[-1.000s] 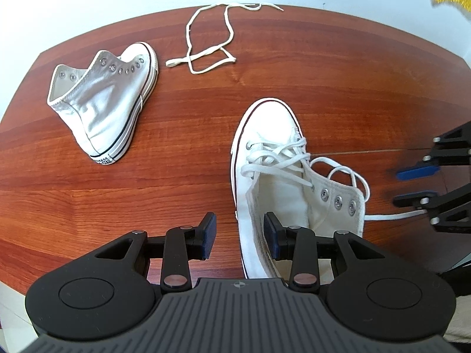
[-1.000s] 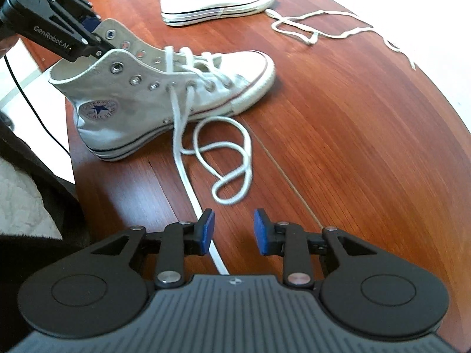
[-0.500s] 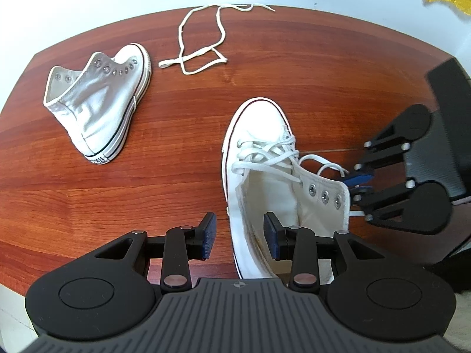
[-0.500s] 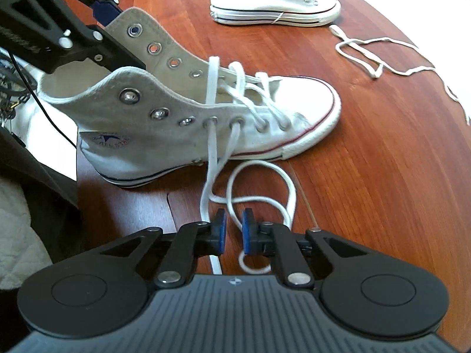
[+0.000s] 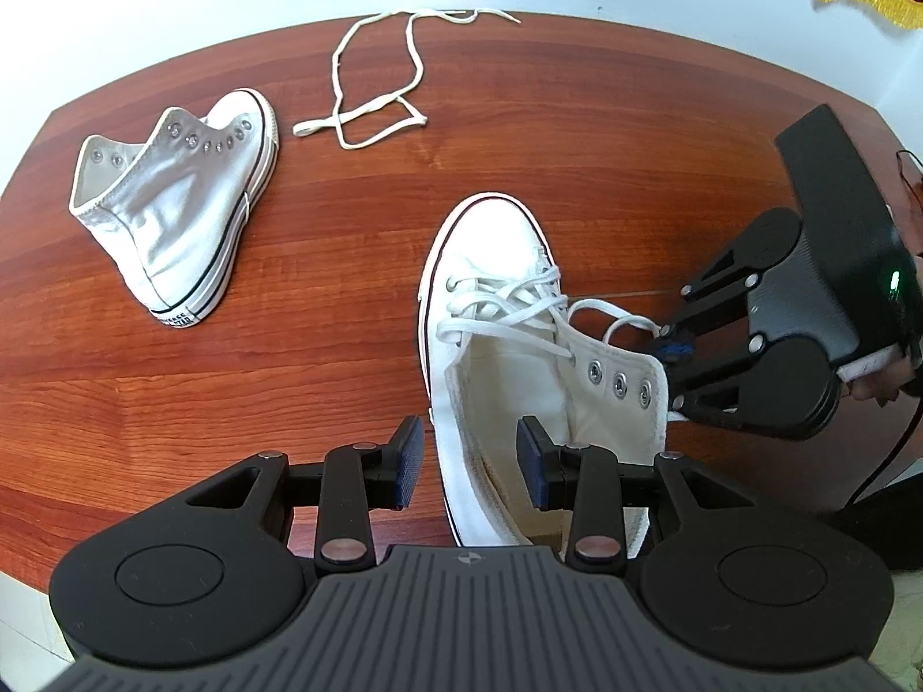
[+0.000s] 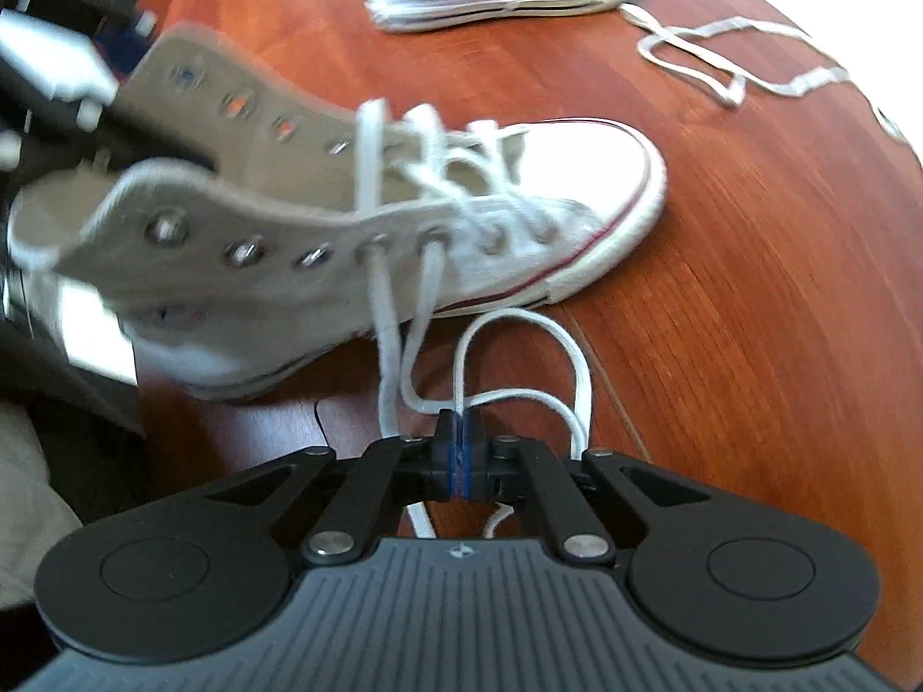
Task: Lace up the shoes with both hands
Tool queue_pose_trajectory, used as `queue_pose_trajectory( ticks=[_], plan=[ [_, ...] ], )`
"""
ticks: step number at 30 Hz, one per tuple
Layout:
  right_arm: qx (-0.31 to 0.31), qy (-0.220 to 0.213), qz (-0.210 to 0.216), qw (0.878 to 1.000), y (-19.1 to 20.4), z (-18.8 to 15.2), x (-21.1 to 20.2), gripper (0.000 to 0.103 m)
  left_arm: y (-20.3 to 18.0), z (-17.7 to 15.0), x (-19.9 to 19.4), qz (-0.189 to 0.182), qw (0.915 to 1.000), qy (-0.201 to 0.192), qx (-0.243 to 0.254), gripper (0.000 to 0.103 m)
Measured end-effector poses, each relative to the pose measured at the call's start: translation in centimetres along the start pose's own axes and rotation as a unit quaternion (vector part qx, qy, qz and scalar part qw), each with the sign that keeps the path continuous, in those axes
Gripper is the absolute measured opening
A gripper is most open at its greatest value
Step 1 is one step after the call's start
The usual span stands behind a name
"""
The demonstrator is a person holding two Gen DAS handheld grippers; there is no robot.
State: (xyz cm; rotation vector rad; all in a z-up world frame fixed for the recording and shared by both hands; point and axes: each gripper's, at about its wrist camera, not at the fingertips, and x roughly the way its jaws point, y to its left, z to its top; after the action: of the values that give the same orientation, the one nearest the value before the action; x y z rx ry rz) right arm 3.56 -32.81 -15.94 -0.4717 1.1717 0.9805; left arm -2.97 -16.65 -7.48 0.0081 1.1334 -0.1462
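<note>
Right hand-held gripper (image 6: 460,455) has dropped in & clamped onto the lace (image 6: 522,326) beside the half-laced shoe (image 5: 507,357) mid-table (image 5: 606,132), while left hand-held gripper (image 5: 468,464) straddles its collar, not pinching; keep lace taut w/o twisting, feed next eyelet.

Bare red-brown wooden desk (image 5: 606,132) lies open in the upper right of the left view. An unlaced white canvas high-top (image 5: 173,213) and loose white lace (image 5: 375,109) block the upper left.
</note>
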Motion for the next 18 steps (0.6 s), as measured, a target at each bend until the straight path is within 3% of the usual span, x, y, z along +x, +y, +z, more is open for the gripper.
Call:
queue_pose_trajectory(
  ticks=[5, 10, 15, 18],
  plan=[
    [0.108, -0.033, 0.034, 0.993, -1.8, 0.1, -2.0, 0.002, 0.5, 0.1, -0.1, -0.005, 1.0000, -0.002, -0.002, 0.039],
    [0.193, -0.064, 0.055, 0.978, -2.9, 0.9, -3.5, 0.002, 0.5, 0.4, -0.7, -0.022, 0.9996, -0.005, 0.015, 0.039],
    [0.326, -0.110, 0.095, 0.934, -4.6, 2.0, -5.1, 0.002, 0.6, 0.7, -1.3, -0.042, 0.9981, -0.006, 0.044, 0.039],
    [0.359, -0.124, 0.095, 0.920, -4.8, 2.8, -5.1, 0.002, 1.0, 0.8, -1.5, -0.052, 0.9966, -0.005, 0.064, 0.039]
  ],
)
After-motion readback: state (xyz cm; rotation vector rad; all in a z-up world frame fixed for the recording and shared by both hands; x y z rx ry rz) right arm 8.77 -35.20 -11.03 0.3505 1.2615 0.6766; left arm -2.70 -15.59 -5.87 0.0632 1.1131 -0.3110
